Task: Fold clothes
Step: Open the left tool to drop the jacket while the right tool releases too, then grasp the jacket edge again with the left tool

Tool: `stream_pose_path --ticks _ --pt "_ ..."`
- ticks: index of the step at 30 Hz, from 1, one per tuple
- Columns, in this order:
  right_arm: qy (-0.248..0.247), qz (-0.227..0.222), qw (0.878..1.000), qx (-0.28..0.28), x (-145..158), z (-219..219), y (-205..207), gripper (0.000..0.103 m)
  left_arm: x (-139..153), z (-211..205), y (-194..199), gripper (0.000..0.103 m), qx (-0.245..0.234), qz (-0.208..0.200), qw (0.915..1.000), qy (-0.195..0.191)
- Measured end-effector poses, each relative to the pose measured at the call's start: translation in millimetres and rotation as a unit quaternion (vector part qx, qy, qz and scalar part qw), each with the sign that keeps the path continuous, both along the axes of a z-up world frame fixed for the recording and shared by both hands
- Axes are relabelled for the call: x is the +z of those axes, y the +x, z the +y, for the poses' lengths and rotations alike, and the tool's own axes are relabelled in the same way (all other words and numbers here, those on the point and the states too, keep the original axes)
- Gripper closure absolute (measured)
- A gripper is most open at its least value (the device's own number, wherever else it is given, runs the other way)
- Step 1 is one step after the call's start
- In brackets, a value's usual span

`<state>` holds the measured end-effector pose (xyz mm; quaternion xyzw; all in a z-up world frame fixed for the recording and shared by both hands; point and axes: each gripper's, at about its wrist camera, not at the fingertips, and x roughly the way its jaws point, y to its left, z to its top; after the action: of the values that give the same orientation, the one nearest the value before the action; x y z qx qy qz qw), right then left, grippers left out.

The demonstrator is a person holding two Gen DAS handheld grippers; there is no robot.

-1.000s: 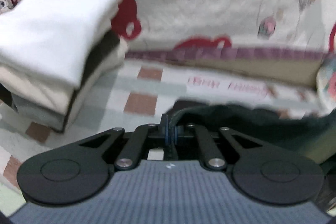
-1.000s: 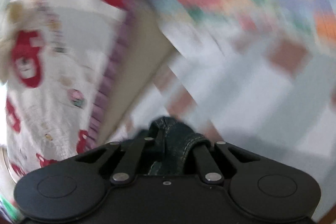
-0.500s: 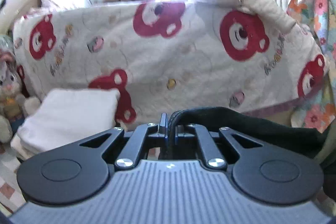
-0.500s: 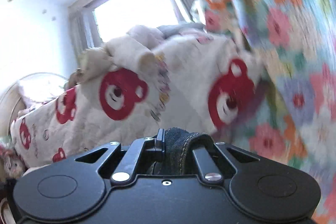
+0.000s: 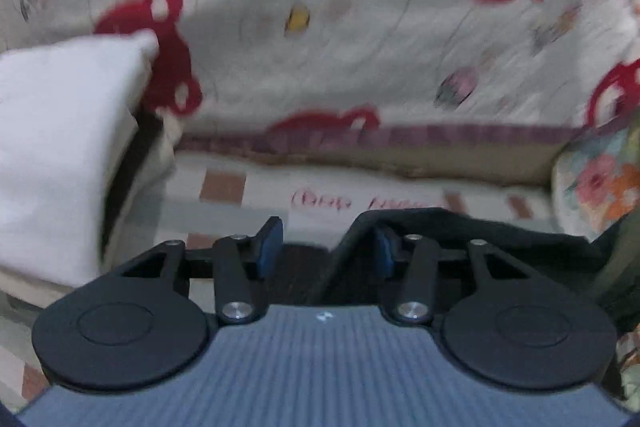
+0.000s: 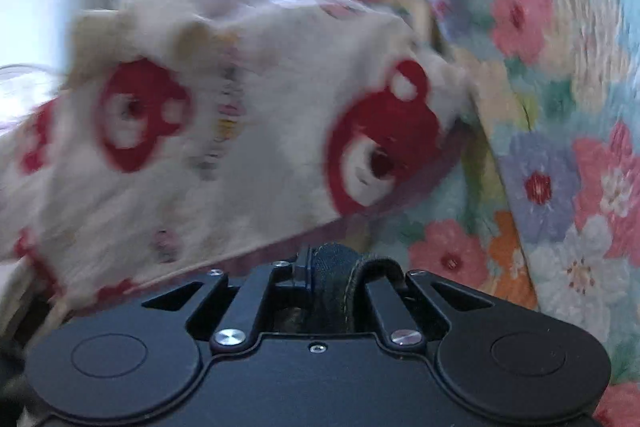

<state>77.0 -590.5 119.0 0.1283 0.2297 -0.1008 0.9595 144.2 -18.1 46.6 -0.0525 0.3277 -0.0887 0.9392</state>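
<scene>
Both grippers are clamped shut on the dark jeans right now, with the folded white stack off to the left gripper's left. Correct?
Not quite. The left gripper is open: in the left wrist view its fingers stand apart, the jeans only draped over one finger. The right gripper is shut on the denim, and the folded white stack is at left.
</scene>
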Motion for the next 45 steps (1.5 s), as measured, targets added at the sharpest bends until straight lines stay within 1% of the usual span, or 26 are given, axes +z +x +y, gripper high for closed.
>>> stream_pose_path --ticks 3,4,5,6,8,9,10,11,12,14,15,16,17,19,20,23,25,26,29,32,34,38,40,42,43,45 --pt "0.004 0.085 0.996 -0.01 -50 5 17 0.081 -24 -18 22 0.055 -0.023 0.042 0.9988 0.008" --pt "0.004 0.113 0.993 -0.014 -67 7 21 0.081 -33 -23 16 0.055 -0.037 0.044 0.9983 0.011" --pt "0.005 0.141 0.99 -0.017 -84 9 26 0.079 -44 -26 7 0.055 -0.045 0.049 0.9975 0.024" --pt "-0.002 0.158 0.987 -0.015 -103 15 22 0.073 -56 -27 -3 0.055 -0.053 0.053 0.9965 0.038" --pt "-0.022 0.186 0.982 -0.017 -129 22 11 0.065 -77 -27 -20 0.055 -0.065 0.061 0.9941 0.062" --pt "-0.033 0.197 0.98 -0.018 -136 23 5 0.063 -86 -25 -27 0.055 -0.07 0.064 0.9928 0.073" --pt "-0.044 0.207 0.977 -0.02 -143 24 -2 0.062 -94 -23 -34 0.055 -0.074 0.068 0.9915 0.083" --pt "-0.046 0.211 0.976 -0.022 -145 20 -6 0.062 -102 -18 -42 0.055 -0.08 0.074 0.9905 0.084" --pt "-0.046 0.214 0.975 -0.025 -146 15 -10 0.061 -106 -13 -48 0.054 -0.082 0.08 0.9903 0.079" --pt "-0.037 0.207 0.977 -0.03 -138 9 -20 0.06 -111 -3 -61 0.055 -0.082 0.089 0.9904 0.067" --pt "-0.038 0.199 0.979 -0.026 -134 10 -23 0.06 -111 1 -69 0.055 -0.079 0.086 0.9916 0.057" --pt "-0.049 0.191 0.98 -0.018 -131 15 -24 0.06 -110 6 -76 0.054 -0.075 0.082 0.9927 0.046" --pt "-0.073 0.185 0.98 -0.01 -128 22 -24 0.06 -108 9 -83 0.054 -0.077 0.078 0.9933 0.037" --pt "-0.122 0.174 0.977 0.005 -122 39 -25 0.059 -102 13 -95 0.053 -0.081 0.07 0.9941 0.018" --pt "-0.139 0.172 0.975 0.007 -121 44 -24 0.057 -99 12 -99 0.052 -0.085 0.067 0.994 0.014" --pt "-0.174 0.17 0.97 -0.018 -124 51 -22 0.056 -91 6 -108 0.049 -0.106 0.061 0.9925 -0.001" --pt "-0.191 0.175 0.965 -0.041 -127 53 -22 0.056 -92 -2 -112 0.043 -0.129 0.063 0.9897 0.001" --pt "-0.192 0.178 0.964 -0.05 -128 53 -23 0.056 -94 -7 -113 0.042 -0.136 0.065 0.9885 0.009" --pt "-0.191 0.182 0.963 -0.059 -132 57 -29 0.056 -103 -20 -118 0.041 -0.143 0.08 0.9852 0.05" --pt "-0.208 0.186 0.957 -0.077 -135 57 -35 0.054 -105 -21 -121 0.04 -0.146 0.087 0.9838 0.057" --pt "-0.206 0.195 0.954 -0.1 -137 47 -38 0.053 -105 -18 -122 0.039 -0.143 0.089 0.9843 0.052" --pt "-0.142 0.223 0.952 -0.155 -141 12 -46 0.052 -108 -12 -119 0.034 -0.133 0.094 0.9859 0.039" --pt "-0.099 0.22 0.957 -0.161 -143 5 -54 0.052 -115 -12 -115 0.034 -0.121 0.104 0.9862 0.042" --pt "-0.084 0.195 0.967 -0.14 -143 15 -60 0.052 -122 -12 -111 0.034 -0.111 0.114 0.9861 0.046" --pt "-0.083 0.182 0.973 -0.117 -142 25 -62 0.053 -125 -12 -109 0.033 -0.106 0.12 0.9859 0.048" --pt "-0.108 0.156 0.981 -0.04 -139 57 -60 0.054 -129 -11 -107 0.033 -0.101 0.125 0.9858 0.046"
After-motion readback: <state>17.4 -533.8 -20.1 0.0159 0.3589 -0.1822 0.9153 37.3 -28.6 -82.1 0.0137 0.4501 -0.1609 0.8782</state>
